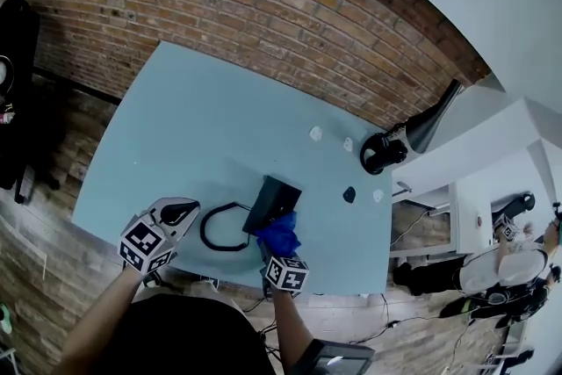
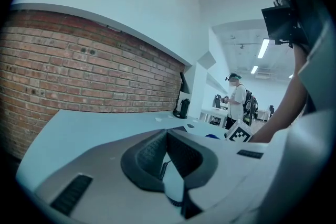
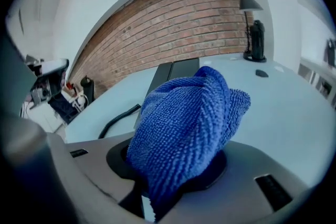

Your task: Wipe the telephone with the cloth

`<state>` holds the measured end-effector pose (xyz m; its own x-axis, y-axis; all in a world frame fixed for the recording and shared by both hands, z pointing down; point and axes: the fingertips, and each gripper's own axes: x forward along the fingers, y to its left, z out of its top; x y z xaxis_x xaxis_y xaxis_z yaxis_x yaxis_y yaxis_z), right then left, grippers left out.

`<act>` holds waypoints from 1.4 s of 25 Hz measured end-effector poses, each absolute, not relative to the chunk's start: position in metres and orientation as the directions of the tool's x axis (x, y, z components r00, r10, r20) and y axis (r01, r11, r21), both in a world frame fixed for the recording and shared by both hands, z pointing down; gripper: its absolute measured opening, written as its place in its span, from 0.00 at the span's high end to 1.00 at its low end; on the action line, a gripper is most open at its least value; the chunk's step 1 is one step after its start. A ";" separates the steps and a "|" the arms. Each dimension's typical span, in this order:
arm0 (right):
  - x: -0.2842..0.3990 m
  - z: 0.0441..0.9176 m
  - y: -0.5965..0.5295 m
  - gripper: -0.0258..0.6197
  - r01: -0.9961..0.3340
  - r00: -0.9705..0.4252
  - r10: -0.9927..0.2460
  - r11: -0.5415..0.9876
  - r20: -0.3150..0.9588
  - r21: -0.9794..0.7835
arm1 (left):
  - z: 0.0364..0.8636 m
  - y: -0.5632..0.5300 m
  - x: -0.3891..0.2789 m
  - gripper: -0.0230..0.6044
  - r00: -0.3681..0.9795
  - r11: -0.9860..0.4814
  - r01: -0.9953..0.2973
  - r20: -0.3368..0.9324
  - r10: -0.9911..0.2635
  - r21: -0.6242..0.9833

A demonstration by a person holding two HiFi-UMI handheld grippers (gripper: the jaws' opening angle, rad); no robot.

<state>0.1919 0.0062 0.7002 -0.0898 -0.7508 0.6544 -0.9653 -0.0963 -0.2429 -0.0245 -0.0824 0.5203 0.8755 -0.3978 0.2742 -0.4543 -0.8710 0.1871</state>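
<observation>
The black telephone [image 1: 272, 204] lies near the front edge of the light blue table [image 1: 193, 127], and its coiled cord [image 1: 221, 228] loops to the left. My right gripper [image 1: 280, 252] is shut on a bunched blue cloth [image 1: 281, 233] that rests against the phone's near end. In the right gripper view the cloth [image 3: 184, 123] fills the jaws and hides the fingertips, with the telephone [image 3: 173, 68] just beyond. My left gripper [image 1: 178, 212] hovers left of the cord, its jaws closed together and holding nothing [image 2: 167, 136]. The cord [image 2: 166, 171] shows below them.
A black desk lamp [image 1: 411, 136] stands at the table's far right corner. Small white bits [image 1: 315, 133] and a dark little object [image 1: 349, 194] lie right of the phone. A brick wall [image 1: 219, 4] runs behind. A person [image 1: 505, 268] stands by white desks at right.
</observation>
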 end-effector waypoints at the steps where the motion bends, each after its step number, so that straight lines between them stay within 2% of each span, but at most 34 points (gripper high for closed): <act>1: 0.191 0.695 0.006 0.68 -0.980 -0.088 -0.746 -0.055 0.660 -0.193 | 0.518 -0.084 -0.023 0.98 0.877 -0.878 -0.447 0.276 -0.393 0.170; 5: 0.189 0.642 -0.021 0.68 -0.988 -0.155 -0.823 0.112 0.546 -0.110 | 0.502 -0.090 -0.018 0.98 0.885 -0.912 -0.403 0.284 -0.368 0.075; 12: 0.217 0.488 -0.074 0.68 -0.990 -0.135 -0.967 0.124 0.215 -0.061 | 0.438 -0.102 0.016 0.98 0.922 -0.946 -0.325 0.215 -0.321 -0.016; 18: 0.198 0.384 -0.068 0.68 -0.977 -0.204 -0.977 0.207 -0.059 -0.048 | 0.380 -0.084 0.048 0.98 0.952 -0.957 -0.268 0.124 -0.282 -0.114; 21: 0.187 0.383 -0.055 0.69 -0.974 -0.224 -0.971 0.227 -0.083 -0.025 | 0.381 -0.076 0.061 0.98 0.955 -0.960 -0.259 0.118 -0.271 -0.107; 28: 0.182 0.436 -0.027 0.71 -0.952 -0.302 -0.953 0.300 0.028 -0.054 | 0.420 -0.066 0.076 0.98 0.935 -0.954 -0.291 0.189 -0.299 -0.069; 35: 0.191 0.446 -0.012 0.71 -0.940 -0.334 -0.942 0.329 0.043 -0.085 | 0.444 -0.053 0.084 0.98 0.916 -0.940 -0.340 0.221 -0.334 -0.009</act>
